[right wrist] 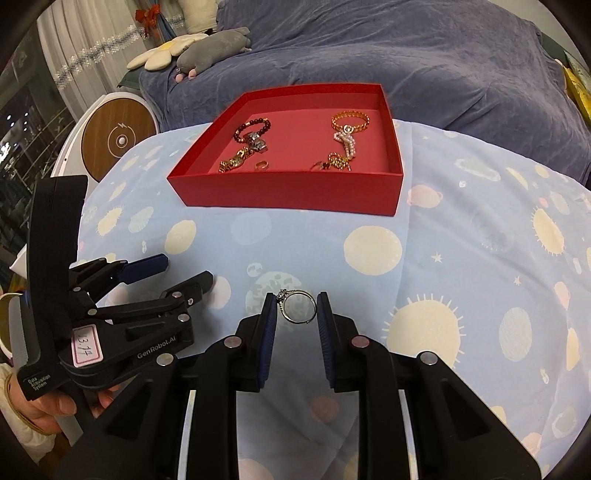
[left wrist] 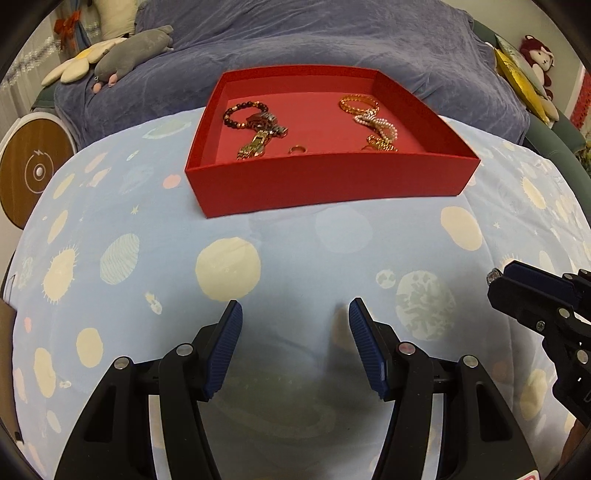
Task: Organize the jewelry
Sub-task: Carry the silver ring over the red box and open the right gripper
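From the left wrist camera, the left gripper (left wrist: 295, 310) fills the near edge of the view, its two blue ribbed pads spread apart with nothing between them, hovering over a pale blue cloth (left wrist: 295, 251) printed with cream suns, planets and stars. Farther away on the cloth sits a shallow red box (left wrist: 325, 181). Inside it, on the left, a dark beaded bracelet (left wrist: 242, 112) lies touching a gold watch-style band (left wrist: 255, 146); a small gold ring (left wrist: 297, 149) lies near the front wall; on the right, a gold chain bracelet (left wrist: 358, 103) overlaps a pearl strand (left wrist: 376, 123). At the right edge the right gripper (left wrist: 496, 278) reaches in, a small sparkling stone visible at its tip. Beyond the box lies a purple-blue blanket (left wrist: 332, 33) with a grey plush toy (left wrist: 133, 55) at far left. From the right wrist camera, the right gripper (right wrist: 297, 306) sits near and centre, its blue pads pinching a thin silver ring (right wrist: 298, 306) with a small stone setting at its upper left; the ring stands upright between the pads, above the cloth (right wrist: 369, 229). The red box (right wrist: 295, 188) sits farther off, holding the same jewelry. On the near left, a person's hand (right wrist: 48, 406) holds the left gripper (right wrist: 184, 271), its fingers apart and empty. A round wooden-faced disc (right wrist: 118, 140) stands at far left.
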Demonstrator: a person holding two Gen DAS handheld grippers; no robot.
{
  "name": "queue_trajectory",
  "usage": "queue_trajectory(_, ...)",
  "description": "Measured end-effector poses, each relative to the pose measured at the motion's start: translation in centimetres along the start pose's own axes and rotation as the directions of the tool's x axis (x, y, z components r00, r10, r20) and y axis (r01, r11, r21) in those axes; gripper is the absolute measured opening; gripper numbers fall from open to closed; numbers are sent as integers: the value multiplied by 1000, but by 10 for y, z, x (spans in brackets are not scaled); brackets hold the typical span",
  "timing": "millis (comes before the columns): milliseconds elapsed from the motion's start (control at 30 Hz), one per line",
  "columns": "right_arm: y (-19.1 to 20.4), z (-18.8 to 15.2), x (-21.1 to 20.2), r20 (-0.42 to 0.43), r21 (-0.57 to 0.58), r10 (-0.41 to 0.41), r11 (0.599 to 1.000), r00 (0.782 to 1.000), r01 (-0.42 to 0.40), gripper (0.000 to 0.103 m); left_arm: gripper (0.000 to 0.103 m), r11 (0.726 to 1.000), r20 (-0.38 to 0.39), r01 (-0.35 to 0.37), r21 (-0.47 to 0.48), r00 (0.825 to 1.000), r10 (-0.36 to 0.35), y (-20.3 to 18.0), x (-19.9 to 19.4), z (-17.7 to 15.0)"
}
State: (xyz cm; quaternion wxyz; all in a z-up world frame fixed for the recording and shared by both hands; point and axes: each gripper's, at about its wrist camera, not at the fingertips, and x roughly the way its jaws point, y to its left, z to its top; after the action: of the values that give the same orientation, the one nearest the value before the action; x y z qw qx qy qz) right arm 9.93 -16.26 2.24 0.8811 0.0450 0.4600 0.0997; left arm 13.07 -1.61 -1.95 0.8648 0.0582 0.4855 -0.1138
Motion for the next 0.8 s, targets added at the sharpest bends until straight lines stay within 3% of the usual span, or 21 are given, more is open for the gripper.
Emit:
queue_trajectory(133,-3,26,-5,42,0,-10,1000,999,10,22,55,1000,42,12,17,999,-12,-4,-12,22)
queue_trajectory(233,-8,52,-4,76,6,-26,1000,997,25,22,45,999,77,0,35,997,-3,-3,-16,46)
queue_trajectory(433,-17,103,23,97,22,-43,999,994,41,22,0,1000,96,-3,24,995,1,2,4,100)
queue_trajectory(800,-23,138,80,78,32,-50,998,996,48,21,0,999,83,-4,-43,997,8,22,48,144)
